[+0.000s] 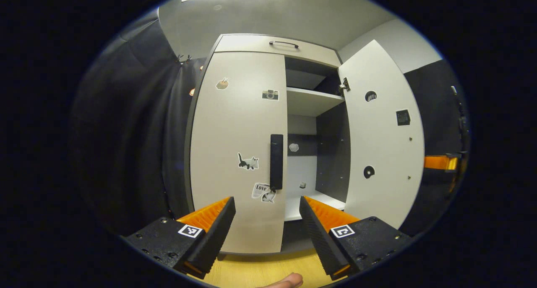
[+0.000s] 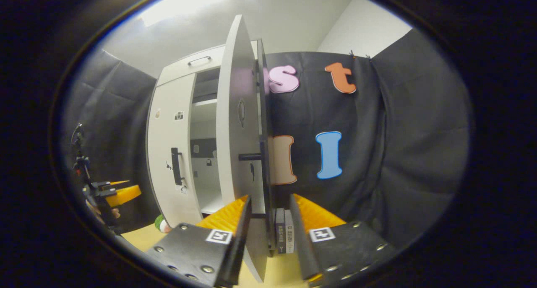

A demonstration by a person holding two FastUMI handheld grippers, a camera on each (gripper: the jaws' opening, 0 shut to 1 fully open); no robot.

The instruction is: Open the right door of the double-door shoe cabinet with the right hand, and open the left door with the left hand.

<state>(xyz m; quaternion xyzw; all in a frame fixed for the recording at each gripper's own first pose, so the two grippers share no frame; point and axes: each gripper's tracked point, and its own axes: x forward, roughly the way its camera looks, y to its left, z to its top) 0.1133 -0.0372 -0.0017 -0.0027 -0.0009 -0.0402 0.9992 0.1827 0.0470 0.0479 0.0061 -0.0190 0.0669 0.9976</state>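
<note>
Black cloth walls surround a pale cabinet (image 1: 251, 45) on a wood floor (image 1: 260, 271). Right door (image 1: 384, 133) swung open; left door (image 1: 239, 145) closed, stickers on it, dark handle (image 1: 276, 161) at its inner edge. Shelf (image 1: 312, 101) inside, small bits on the back panel, too small to tell. Left gripper (image 1: 267, 221) level, aimed at the left door handle, jaws wide, holding nothing, short of the door. Right gripper (image 2: 268, 221) straddles the open door's edge, jaws wide, not pressing. Books (image 2: 284, 231) stand beyond the door by the cloth.
</note>
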